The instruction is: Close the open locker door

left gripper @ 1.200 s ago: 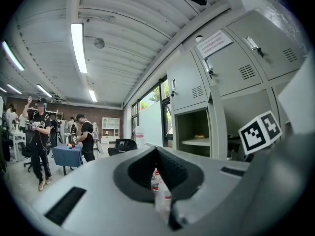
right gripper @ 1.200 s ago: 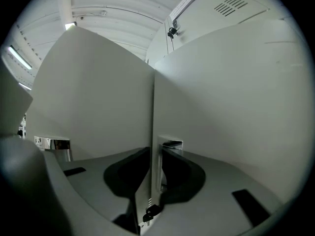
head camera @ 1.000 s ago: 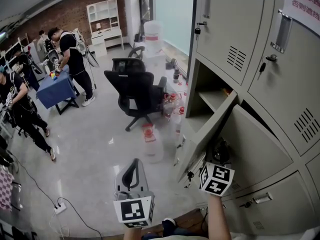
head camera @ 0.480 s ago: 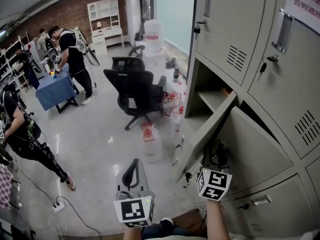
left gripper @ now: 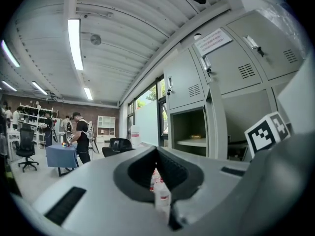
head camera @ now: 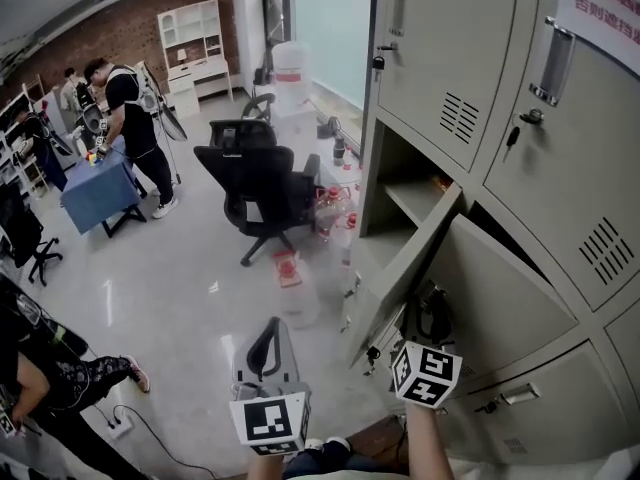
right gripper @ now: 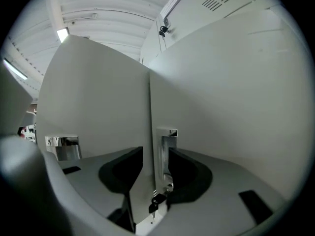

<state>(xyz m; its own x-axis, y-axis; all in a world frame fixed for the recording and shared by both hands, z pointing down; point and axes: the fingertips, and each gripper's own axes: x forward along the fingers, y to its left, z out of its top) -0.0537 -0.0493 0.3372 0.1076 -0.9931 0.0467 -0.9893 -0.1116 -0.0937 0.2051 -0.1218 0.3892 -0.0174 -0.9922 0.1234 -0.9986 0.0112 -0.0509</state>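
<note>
Currently the locker door [head camera: 490,298] stands swung well out from its compartment, in the middle row of the grey lockers at the right of the head view, with a shelf [head camera: 415,200] showing in the opening behind it. The right hand-held gripper [right gripper: 156,150] is at the door's free edge, its jaws narrowly apart and straddling that edge. The metal handle [right gripper: 164,149] sits against the right pad, and a sliver of door shows beside the left pad. A small key [right gripper: 154,204] hangs from the lock just below. The left hand-held gripper [left gripper: 156,154] is held low and well to the left of the door, over the floor. Its jaw tips are together and it holds nothing. Farther off stand a black office chair [head camera: 262,183] and some bottles [head camera: 335,213] on the floor by the lockers.
</note>
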